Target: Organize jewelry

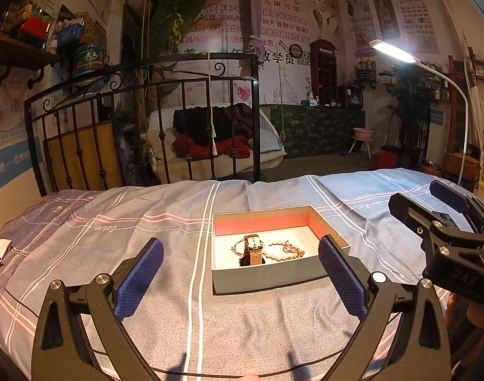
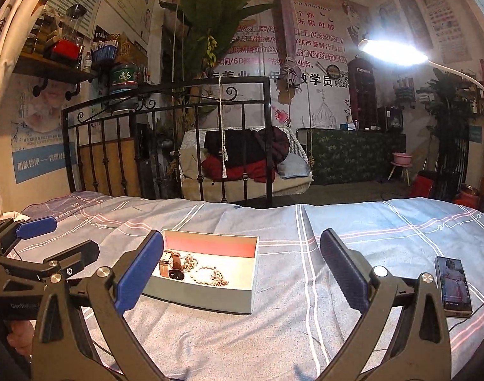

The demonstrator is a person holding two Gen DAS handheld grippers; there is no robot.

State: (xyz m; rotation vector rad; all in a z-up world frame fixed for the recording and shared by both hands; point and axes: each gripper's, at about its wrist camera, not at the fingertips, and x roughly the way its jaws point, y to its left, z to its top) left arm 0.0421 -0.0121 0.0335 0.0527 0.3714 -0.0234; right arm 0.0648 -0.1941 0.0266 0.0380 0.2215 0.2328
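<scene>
Nearest the left wrist camera, the left gripper [image 1: 241,270] is held low over the bedspread [image 1: 165,301] with its blue-padded fingers [image 1: 139,281] spread wide and nothing between them; in the right wrist view the same tool [image 2: 56,238] is seen at the left edge, gripped by a hand [image 2: 18,336] that is only partly visible. The right gripper [image 2: 242,270] is likewise held above the cloth with its fingers [image 2: 345,273] set well apart and empty, and it appears at the right edge of the left wrist view [image 1: 432,203]. Just beyond both pairs of fingertips an open grey box [image 1: 264,274] with a red inner wall is seen resting on the bedspread. The jewelry is gathered inside it: a brown-strapped watch [image 2: 170,263] lies toward the left, a white bead bracelet [image 2: 203,274] toward the middle, and a tangle of gold chain [image 2: 219,279] is laid touching the beads. A phone [image 2: 453,285] with a lit screen lies on the cloth to the right of the right gripper, well apart from the box, with a cable running from it. Past the far edge of the bed a black iron railing [image 2: 165,146] is seen, behind it a hanging wicker seat [image 2: 242,165] heaped with dark and red clothing, and at the right a white lamp [image 2: 394,50] is lit.
</scene>
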